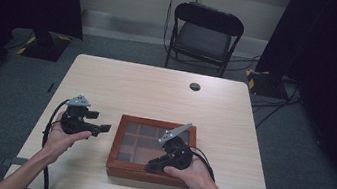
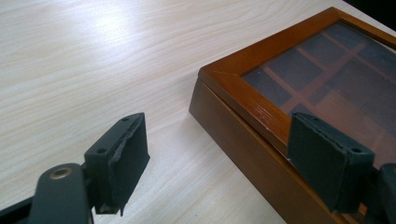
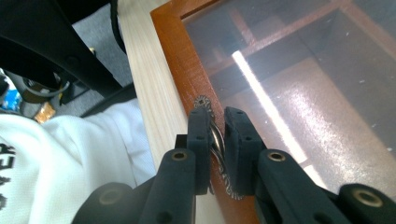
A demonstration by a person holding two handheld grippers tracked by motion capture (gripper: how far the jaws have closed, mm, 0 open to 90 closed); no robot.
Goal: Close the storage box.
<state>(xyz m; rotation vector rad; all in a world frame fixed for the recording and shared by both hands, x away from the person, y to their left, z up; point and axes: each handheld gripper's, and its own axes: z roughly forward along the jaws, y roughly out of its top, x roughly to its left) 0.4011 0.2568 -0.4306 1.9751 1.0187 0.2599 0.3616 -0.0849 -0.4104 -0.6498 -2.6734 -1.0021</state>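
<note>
The box (image 1: 148, 173) is sitting in the lower middle of the high view, on the near half of the bench (image 1: 156, 93), its front wall lying close to the bench's near edge. The lid is lying flat, its glass showing a grid of compartments. Bare bench is stretching away above the box toward the upper edge of the frame, and wide strips are lying open left and right of it.

The right gripper (image 1: 151, 166) is reaching over the box's lower right part, its fingers pointing at the front rim. The left gripper (image 1: 104, 128) is hovering left of the box, just beside its left wall, over bare wood.

The right gripper view is giving what the high view is too small to show: the fingers (image 3: 200, 135) are pinching a small metal handle (image 3: 216, 142) fixed on a toothed plate on the wooden rim, with the glass filling the right of the frame and a white sleeve (image 3: 70, 140) sitting at the lower left beyond the bench's edge.

The left gripper view is showing its fingers (image 2: 123, 158) standing spread with nothing between them, one over the bench, the other over the lid's rim, and the box's corner (image 2: 201, 77) lying in the middle of the frame with open wood filling the upper left.
</note>
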